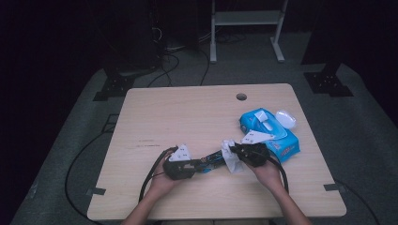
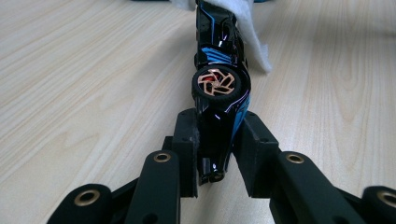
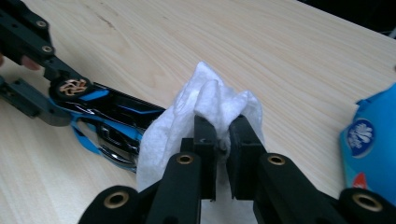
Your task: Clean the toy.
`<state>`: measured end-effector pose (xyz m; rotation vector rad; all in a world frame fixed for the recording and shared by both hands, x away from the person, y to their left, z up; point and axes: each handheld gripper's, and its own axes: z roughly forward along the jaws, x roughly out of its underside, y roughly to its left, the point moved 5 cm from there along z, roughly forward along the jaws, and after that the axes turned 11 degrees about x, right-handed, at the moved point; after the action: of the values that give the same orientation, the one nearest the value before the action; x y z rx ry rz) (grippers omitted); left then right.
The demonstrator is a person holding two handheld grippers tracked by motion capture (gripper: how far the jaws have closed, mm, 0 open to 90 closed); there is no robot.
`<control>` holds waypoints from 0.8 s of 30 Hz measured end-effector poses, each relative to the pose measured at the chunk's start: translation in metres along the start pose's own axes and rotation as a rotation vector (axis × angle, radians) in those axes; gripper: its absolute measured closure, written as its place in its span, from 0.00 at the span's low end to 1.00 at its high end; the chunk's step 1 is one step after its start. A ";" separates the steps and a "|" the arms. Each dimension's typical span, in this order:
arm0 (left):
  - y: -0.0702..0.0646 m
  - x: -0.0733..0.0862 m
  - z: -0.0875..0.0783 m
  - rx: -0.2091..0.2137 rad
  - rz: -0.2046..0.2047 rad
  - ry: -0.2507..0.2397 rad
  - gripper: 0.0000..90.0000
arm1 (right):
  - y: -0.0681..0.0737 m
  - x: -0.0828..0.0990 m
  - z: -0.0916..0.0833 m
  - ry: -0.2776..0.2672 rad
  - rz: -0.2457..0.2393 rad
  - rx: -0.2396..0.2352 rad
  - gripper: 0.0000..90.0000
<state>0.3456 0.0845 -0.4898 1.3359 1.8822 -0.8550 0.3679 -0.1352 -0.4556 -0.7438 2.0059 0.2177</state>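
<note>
Toy car (image 2: 219, 88) wiping is under way, not finished.
Left tool (image 2: 215, 154) is clenching its end above the desk (image 1: 187, 117); right tool (image 3: 222, 140) is pinching a wet wipe (image 3: 187, 121) against its far end.

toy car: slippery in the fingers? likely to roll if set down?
Probably slick: the toy car has a glossy black shell, and the left gripper pinches only its narrow end. On its wheels it would likely roll. The wipe in the right gripper looks floppy.
</note>
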 end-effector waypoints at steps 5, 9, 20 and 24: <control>0.000 0.000 0.000 0.001 -0.003 -0.007 0.79 | -0.019 0.012 -0.001 0.025 0.062 0.027 0.92; 0.001 0.000 0.000 0.000 -0.001 -0.007 0.79 | -0.009 0.005 -0.001 -0.004 0.040 0.006 0.92; 0.001 -0.001 0.002 0.000 0.003 -0.010 0.79 | -0.013 0.007 -0.002 -0.006 0.052 0.016 0.92; 0.001 -0.001 0.003 0.000 0.000 -0.012 0.79 | 0.009 -0.003 0.004 -0.006 -0.003 -0.014 0.92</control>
<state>0.3469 0.0816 -0.4905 1.3278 1.8733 -0.8619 0.3670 -0.1254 -0.4570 -0.7539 1.9997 0.2318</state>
